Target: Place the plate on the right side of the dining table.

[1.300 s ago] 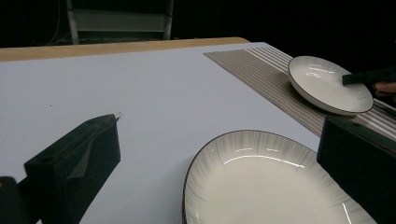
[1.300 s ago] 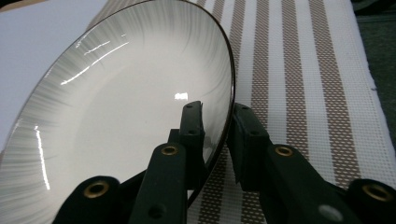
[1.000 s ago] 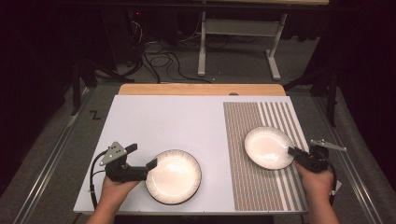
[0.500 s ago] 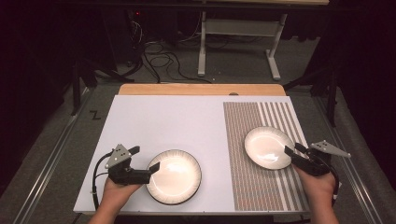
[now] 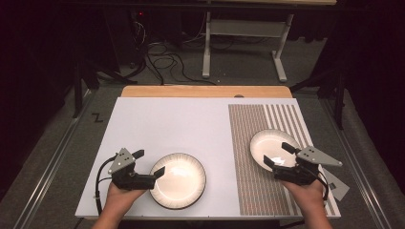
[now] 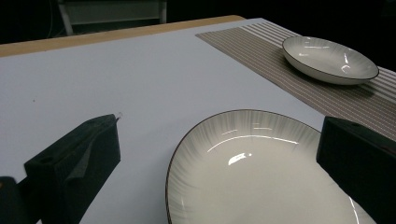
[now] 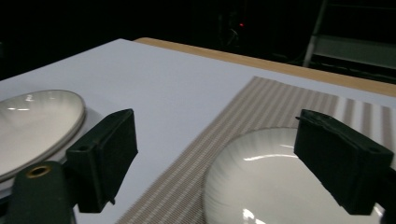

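Smaller bowl (image 5: 270,149) is now sitting free on the striped placemat (image 5: 248,181), at about 4 o'clock on the table (image 5: 191,124); a second ago the right gripper (image 5: 277,155) was clamped on its near rim, and its jaws have just been opening, so they are now standing wide with nothing pinched, hanging over the bowl's near edge. The hand is also pulling off toward the person. Reading that as a release: the bowl is placed and the right side is finishing its step. Larger plate (image 5: 178,180) is lying on bare white tabletop at about 7 o'clock, same spot as a second ago. Left gripper (image 5: 153,164) is sitting at the plate's 9 o'clock rim, jaws spread wide either side of it, pads not pressing on it as far as the left gripper view is showing; looking like the plate is next, if it is going anywhere. Materials: both pieces are glazed ceramic, cream, glossy with hard highlights, fine radial ribbing and a thin dark rim line; bowl is deeper, plate shallow and wider. Placemat is woven, tan-grey, fine stripes turning into broad bands at its right edge. Table is matte white with a wood strip (image 5: 205,91) along the far edge.
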Demonstrator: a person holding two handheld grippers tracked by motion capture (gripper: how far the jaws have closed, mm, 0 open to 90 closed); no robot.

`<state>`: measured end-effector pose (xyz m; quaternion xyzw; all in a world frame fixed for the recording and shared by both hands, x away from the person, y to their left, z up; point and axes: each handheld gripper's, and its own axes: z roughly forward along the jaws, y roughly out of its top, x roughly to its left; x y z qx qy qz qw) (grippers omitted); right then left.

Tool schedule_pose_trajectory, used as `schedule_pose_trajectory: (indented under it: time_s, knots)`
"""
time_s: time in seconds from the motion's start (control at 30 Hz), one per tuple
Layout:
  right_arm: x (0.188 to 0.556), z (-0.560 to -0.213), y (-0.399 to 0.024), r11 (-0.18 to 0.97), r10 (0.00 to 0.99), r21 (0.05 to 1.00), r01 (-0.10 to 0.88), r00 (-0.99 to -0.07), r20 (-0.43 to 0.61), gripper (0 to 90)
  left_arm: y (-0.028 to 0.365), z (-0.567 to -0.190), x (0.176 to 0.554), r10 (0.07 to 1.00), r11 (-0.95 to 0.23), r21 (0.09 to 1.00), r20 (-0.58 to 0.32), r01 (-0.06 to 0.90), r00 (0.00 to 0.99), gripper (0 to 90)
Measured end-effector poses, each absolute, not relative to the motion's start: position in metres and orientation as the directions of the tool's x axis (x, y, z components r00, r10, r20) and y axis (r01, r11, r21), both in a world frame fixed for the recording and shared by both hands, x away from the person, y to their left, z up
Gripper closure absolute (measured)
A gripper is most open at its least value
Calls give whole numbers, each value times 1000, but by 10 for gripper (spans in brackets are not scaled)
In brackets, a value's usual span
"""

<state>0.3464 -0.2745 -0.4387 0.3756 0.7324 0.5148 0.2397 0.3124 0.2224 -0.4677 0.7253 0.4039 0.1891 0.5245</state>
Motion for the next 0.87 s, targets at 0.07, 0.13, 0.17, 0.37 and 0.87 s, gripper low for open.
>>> schedule_pose_trajectory:
  time_s: [0.07,0.13,0.17,0.37,0.87]
  knots:
    - [342,-436,-262,196,779,936,293,-626,33,82,220,-468,312,779,-132,914,-143,383,610,4]
    - [337,-435,-246,205,767,936,285,-641,27,25,218,-467,312,774,-141,916,-134,376,619,3]
    - [334,-434,-237,217,762,934,285,-647,21,5,218,-467,311,773,-143,916,-133,374,620,3]
    - [324,-436,-209,254,722,933,254,-692,-8,4,216,-468,309,761,-145,919,-134,368,634,3]
    - [321,-441,-219,225,724,938,263,-689,20,4,214,-470,312,776,-133,913,-145,385,614,3]
